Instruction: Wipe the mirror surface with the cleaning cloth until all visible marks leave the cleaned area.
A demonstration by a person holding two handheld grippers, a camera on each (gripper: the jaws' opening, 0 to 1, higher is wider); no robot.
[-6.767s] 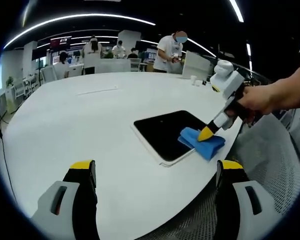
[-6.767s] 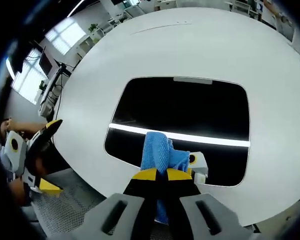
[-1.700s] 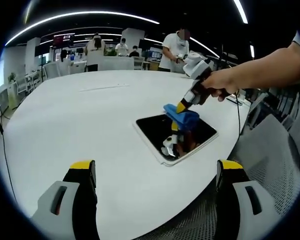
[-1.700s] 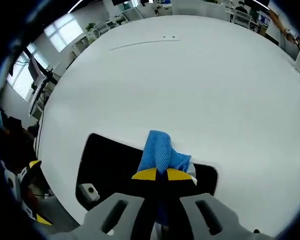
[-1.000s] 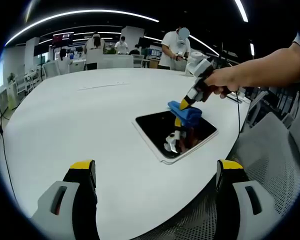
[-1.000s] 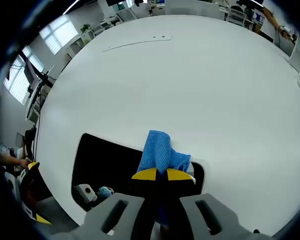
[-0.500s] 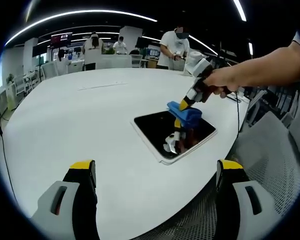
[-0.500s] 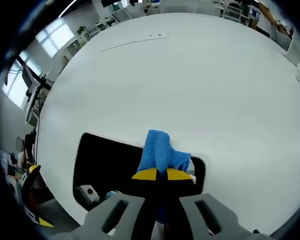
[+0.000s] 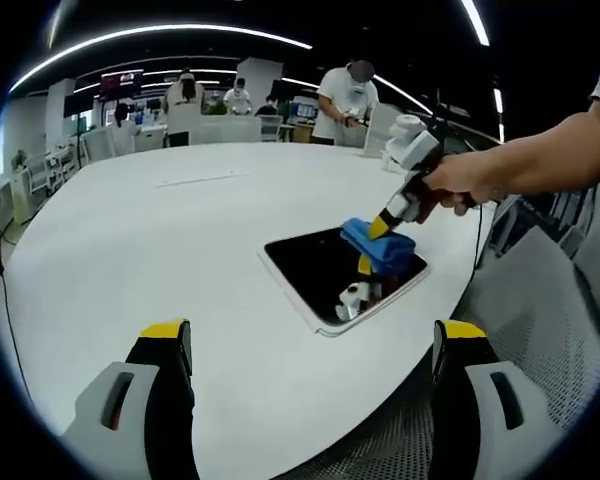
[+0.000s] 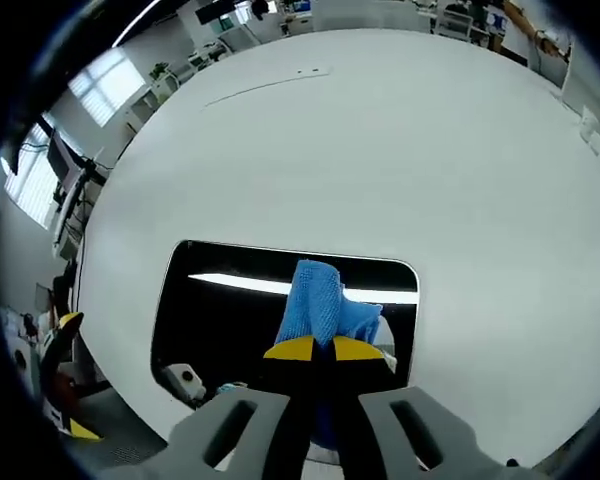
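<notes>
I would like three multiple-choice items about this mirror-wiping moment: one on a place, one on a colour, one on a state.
1. Where does the mirror lie?
A. in the middle of the white table
B. near the table edge on the person's side
C. on a chair

2. What colour is the cleaning cloth?
A. blue
B. yellow
C. white

3. How is the right gripper now?
A. open, above the cloth
B. shut on the cloth
C. open, resting on the table

Answers:
1. B, since the left gripper view shows the mirror close to the table's near rim, beside the mesh chair.
2. A, as the cloth is blue in both views.
3. B, because its yellow-tipped jaws close around the cloth, which sits over the mirror.
</notes>
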